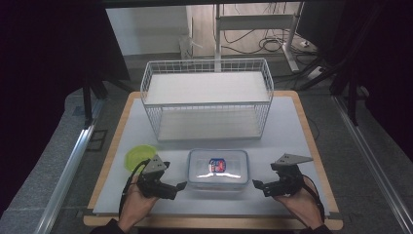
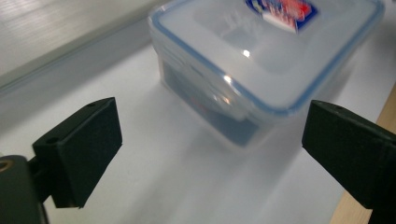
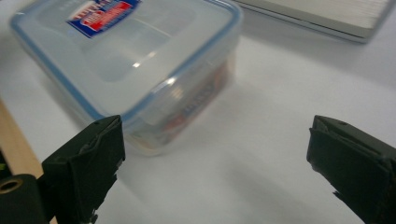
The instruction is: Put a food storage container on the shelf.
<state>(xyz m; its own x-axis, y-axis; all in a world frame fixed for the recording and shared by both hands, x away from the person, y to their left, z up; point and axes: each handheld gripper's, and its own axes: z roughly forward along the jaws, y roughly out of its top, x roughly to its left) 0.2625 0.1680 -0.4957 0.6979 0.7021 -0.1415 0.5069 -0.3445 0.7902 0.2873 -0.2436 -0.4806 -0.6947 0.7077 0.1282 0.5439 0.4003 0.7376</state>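
White matting covers the wooden table (image 1: pixel 319 161), with dark floor and cable clutter beyond its far edge. Close to the near edge, the left gripper (image 1: pixel 181 185) sits in the person's left hand (image 1: pixel 134 207), its jaws spread wide with nothing between them; in the left gripper view they frame bare matting, and the corner of the food box (image 1: pixel 218 169) lies just ahead of them, apart from both pads. The right gripper (image 1: pixel 257 185) mirrors it from the other side, held in the right hand (image 1: pixel 304 207), jaws likewise gaping and empty, pointing at the box's right end without touching it.

Between the two grippers stands the clear plastic box, upright on the matting, its blue-rimmed lid seated on top and a red and blue label on the lid (something dark and reddish shows faintly through the walls, too blurred to name). Left of the box, a small green bowl (image 1: pixel 139 157) rests near the left gripper. Behind it, a white wire shelf rack (image 1: pixel 207 97) stands with both tiers bare.

Judging from this, the work looks barely begun or between steps: the box is closed and unheld, and any gripping, lifting or opening is not yet done.
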